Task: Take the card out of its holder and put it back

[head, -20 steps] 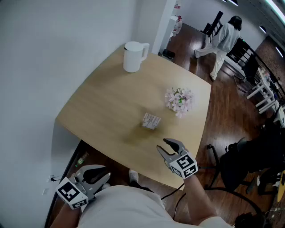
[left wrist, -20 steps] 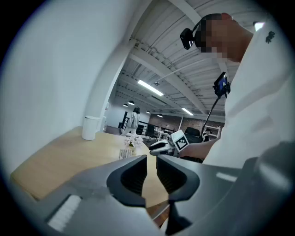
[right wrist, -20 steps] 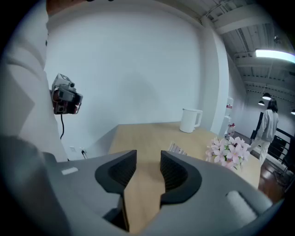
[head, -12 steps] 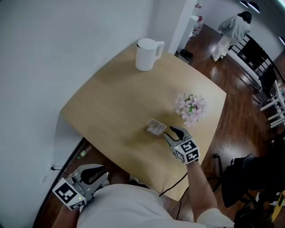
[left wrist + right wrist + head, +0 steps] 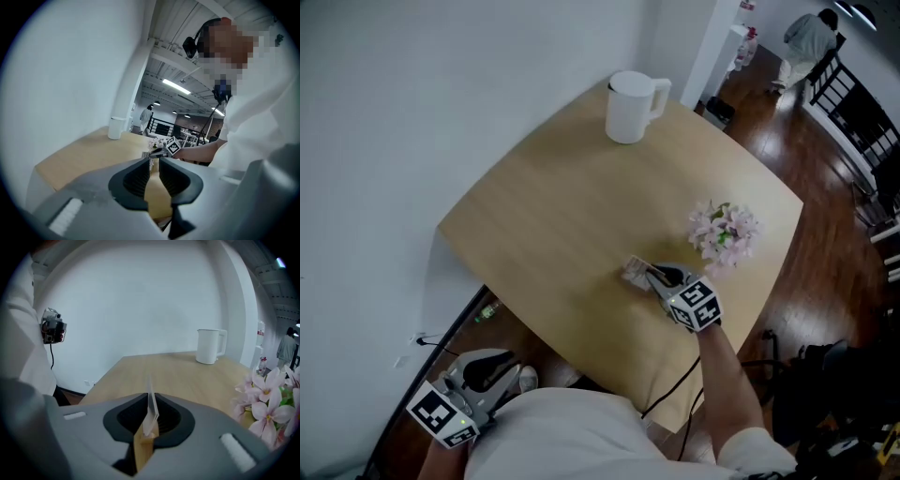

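Observation:
A small printed card stands upright near the middle of the wooden table. My right gripper reaches it from the near right and is shut on it. In the right gripper view the card shows edge-on between the jaws of that gripper, rising out of a light wooden holder below them. My left gripper hangs below the table's near left edge, away from the card. In its own view the left gripper has jaws almost together with nothing between them.
A white jug stands at the table's far corner. A bunch of pale pink flowers sits just right of the card, close to my right gripper. A white wall runs along the left. A person walks far off on the dark wooden floor.
My right gripper has moved forward from the table's near edge to the card and has closed on it. The left gripper has stayed low beside the table.

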`<action>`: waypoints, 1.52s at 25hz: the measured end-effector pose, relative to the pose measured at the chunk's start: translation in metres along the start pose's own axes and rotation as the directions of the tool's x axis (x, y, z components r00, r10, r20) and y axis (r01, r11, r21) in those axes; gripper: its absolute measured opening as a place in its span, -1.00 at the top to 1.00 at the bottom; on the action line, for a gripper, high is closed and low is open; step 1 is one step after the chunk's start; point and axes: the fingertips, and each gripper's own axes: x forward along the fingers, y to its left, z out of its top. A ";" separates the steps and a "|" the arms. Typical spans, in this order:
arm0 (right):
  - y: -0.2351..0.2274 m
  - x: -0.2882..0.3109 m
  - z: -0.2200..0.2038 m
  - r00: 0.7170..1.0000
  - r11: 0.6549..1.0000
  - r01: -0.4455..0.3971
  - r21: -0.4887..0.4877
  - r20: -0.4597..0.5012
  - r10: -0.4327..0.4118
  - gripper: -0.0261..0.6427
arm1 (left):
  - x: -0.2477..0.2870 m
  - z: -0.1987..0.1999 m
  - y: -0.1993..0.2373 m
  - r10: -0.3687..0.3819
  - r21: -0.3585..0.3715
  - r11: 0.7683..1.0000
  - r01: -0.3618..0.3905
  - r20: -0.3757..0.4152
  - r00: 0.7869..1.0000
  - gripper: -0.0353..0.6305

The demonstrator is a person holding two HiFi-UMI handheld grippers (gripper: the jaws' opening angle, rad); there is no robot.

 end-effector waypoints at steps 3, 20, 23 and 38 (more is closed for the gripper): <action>0.005 0.000 0.001 1.000 1.000 -0.020 -0.004 0.006 0.020 0.82 | -0.002 -0.002 0.001 0.010 -0.011 1.000 -0.010 -0.002 1.000 0.69; 0.013 -0.038 0.047 0.997 0.999 0.031 -0.036 0.075 -0.029 0.86 | -0.019 0.003 0.006 -0.029 0.011 1.000 0.028 0.045 0.999 0.69; 0.021 -0.049 0.059 0.995 0.997 0.053 -0.056 0.090 -0.048 0.86 | -0.024 0.003 0.010 -0.049 0.024 0.999 0.047 0.057 0.997 0.68; 0.186 -0.076 0.116 0.991 0.990 0.042 -0.132 0.134 -0.024 0.86 | -0.104 -0.017 0.028 -0.151 0.062 0.988 0.145 0.103 0.983 0.69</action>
